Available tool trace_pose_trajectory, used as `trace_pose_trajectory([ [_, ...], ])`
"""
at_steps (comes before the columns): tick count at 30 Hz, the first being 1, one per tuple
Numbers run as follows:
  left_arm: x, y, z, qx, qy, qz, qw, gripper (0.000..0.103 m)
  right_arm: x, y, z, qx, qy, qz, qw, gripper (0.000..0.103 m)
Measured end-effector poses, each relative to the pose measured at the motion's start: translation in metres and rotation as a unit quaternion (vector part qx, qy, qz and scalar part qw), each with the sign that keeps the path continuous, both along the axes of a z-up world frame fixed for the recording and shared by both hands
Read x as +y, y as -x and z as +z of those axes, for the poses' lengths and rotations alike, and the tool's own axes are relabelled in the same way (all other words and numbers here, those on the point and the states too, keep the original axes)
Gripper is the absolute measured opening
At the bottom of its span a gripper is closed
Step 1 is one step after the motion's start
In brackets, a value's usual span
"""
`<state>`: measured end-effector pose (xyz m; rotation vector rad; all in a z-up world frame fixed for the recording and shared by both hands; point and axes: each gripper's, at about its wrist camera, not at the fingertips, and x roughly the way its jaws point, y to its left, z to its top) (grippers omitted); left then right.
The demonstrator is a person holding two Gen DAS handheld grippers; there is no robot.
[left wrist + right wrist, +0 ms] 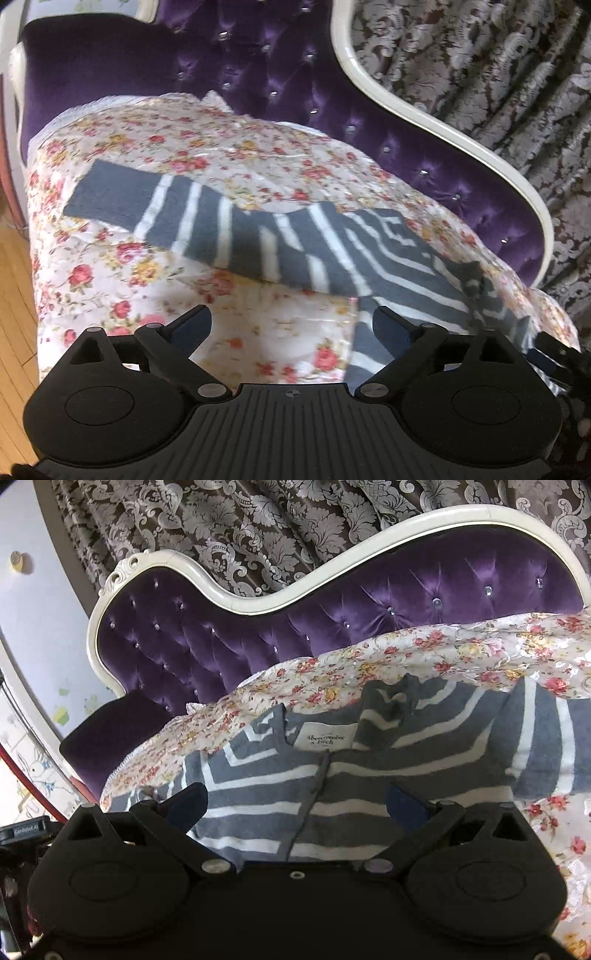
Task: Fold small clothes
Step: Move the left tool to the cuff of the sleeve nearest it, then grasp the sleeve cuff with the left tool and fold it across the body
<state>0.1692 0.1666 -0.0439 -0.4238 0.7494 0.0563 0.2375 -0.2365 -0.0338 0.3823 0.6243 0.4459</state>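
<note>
Left tongs point(291, 325): spread wide, nothing between them, hanging over the flowered bedspread point(110, 277) near the front edge of the seat. One finger point(388, 328) just over the near striped edge; whether touching, cannot tell.

Right tongs point(295, 801): also spread wide and gripping nothing, low over the sweater point(258, 786), fingers either side of the middle seam below the collar.

Sweater: grey with white stripes, lying flat on the bedspread, which covers a purple tufted sofa point(221, 627). Neck label point(321, 740) showing, so collar end toward the sofa back in the right view. One sleeve point(122, 199) stretched out long toward the far left corner of the seat in the left view; the other sleeve point(543, 738) bunched up and humped toward the right side. Patterned curtain point(258, 528) behind the sofa.

Handling, as a judgement: soft knit, light, limp, no stiffness to hold a crease. Likely to sag and stretch when lifted by one point, and to drag the slick-looking bedspread along if pulled flat. Not fragile. Best taken by a pinch through a doubled edge: cuff or sleeve end for the long sleeve, shoulder seam or hem corner for the body. Middle of the panel a poor hold, only a single layer bunching up. Folding apparently not yet begun; sleeves probably first, folded in across the body.
</note>
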Motion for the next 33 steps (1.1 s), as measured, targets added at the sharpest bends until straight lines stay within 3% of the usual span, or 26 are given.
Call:
trace_pose_trajectory([
  [7,0.040,-0.008,-0.023,0.006,0.015,0.030,0.9994,0.095,0.008,0.002,0.004,-0.010,-0.006,0.024,1.000,0.102],
  [18,0.113,-0.037,-0.044,-0.039,0.081,0.119,0.9888,0.095,0.013,0.001,-0.005,0.002,0.001,0.025,1.000,0.102],
  [26,0.142,-0.053,-0.063,-0.033,0.105,0.163,0.9805,0.095,0.019,0.002,-0.009,0.006,0.005,0.036,0.999,0.102],
  [33,0.155,-0.062,-0.060,-0.058,0.109,0.185,0.9749,0.093,0.023,0.001,-0.012,0.009,0.013,0.043,0.999,0.102],
])
